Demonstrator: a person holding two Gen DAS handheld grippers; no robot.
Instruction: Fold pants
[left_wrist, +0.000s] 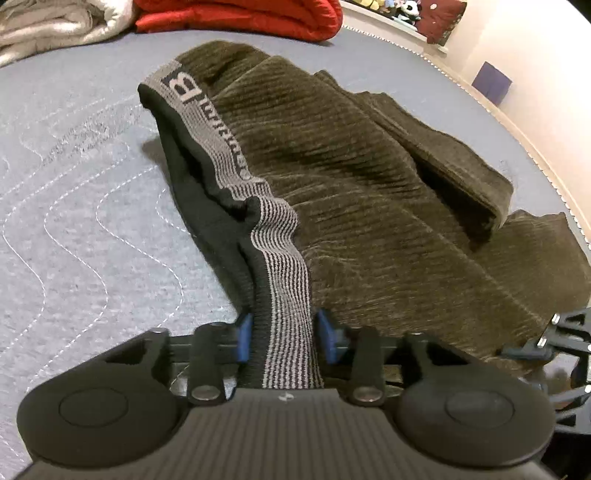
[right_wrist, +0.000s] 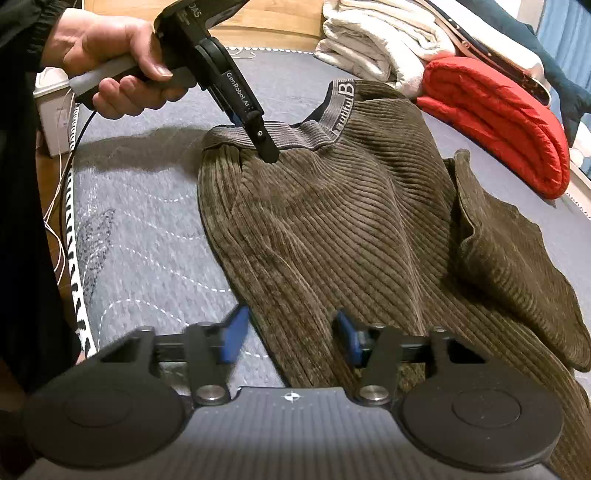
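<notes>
Olive-brown corduroy pants (left_wrist: 351, 177) with a grey striped waistband (left_wrist: 288, 258) lie on a grey quilted mattress (left_wrist: 74, 221). My left gripper (left_wrist: 284, 336) is shut on the waistband, which runs between its blue pads. In the right wrist view the left gripper (right_wrist: 267, 149) pinches the waistband (right_wrist: 295, 134) and lifts it a little. My right gripper (right_wrist: 291, 339) is open, with the edge of a pant leg (right_wrist: 314, 258) between its blue pads. One leg (right_wrist: 517, 266) is folded to the right.
A red quilted blanket (right_wrist: 491, 122) and white folded bedding (right_wrist: 380, 40) lie at the far side of the mattress. The mattress edge (right_wrist: 74, 258) runs along the left, with cables and a wooden floor beyond. A person's hand (right_wrist: 110, 70) holds the left gripper.
</notes>
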